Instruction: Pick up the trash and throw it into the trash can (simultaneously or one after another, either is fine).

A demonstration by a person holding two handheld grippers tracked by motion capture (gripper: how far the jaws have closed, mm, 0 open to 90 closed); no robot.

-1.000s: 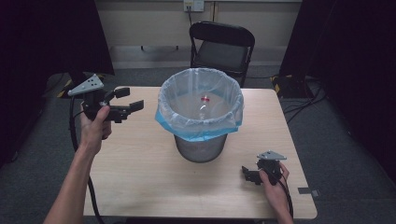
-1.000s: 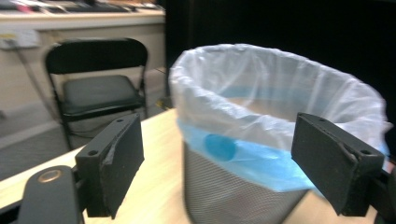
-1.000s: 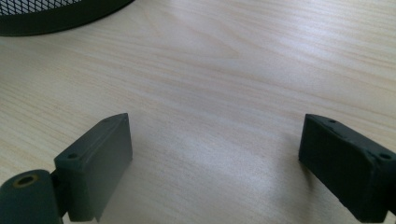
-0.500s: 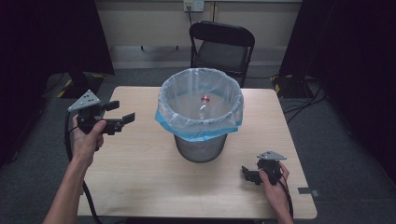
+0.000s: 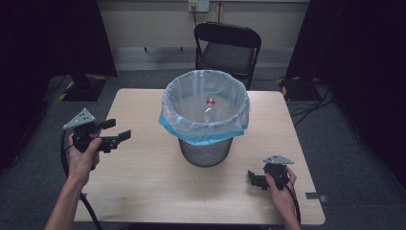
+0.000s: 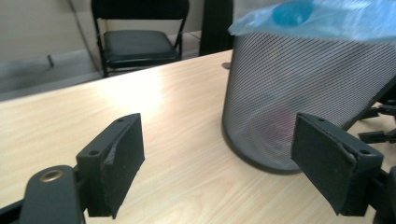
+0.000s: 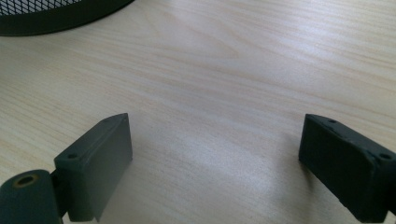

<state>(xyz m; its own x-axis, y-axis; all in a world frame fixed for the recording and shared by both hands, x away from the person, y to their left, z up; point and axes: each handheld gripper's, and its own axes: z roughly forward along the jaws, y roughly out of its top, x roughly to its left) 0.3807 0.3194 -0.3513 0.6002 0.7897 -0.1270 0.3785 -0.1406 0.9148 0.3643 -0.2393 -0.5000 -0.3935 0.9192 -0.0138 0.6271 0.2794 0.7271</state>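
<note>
A wire-mesh waste bin [image 5: 206,148] lined with a clear and blue plastic bag [image 5: 206,127] stands in the middle of the wooden table [image 5: 143,177]. A clear bottle with a red cap [image 5: 209,108] lies inside it. My left gripper [image 5: 115,135] is held open above the table's left side, its jaws pointing at the bin [image 6: 299,93] with nothing between them [image 6: 233,172]. My right gripper [image 5: 253,179] rests low near the front right of the table, open and empty, jaws over bare wood [image 7: 215,158].
A black folding chair [image 5: 227,48] stands behind the table's far edge. Cables [image 5: 311,103] run on the floor at the right. A dark stand base [image 5: 81,86] sits on the floor at the left rear.
My left gripper has moved down and toward the person, away from the bin's rim, staying open. The right gripper has stayed put.
</note>
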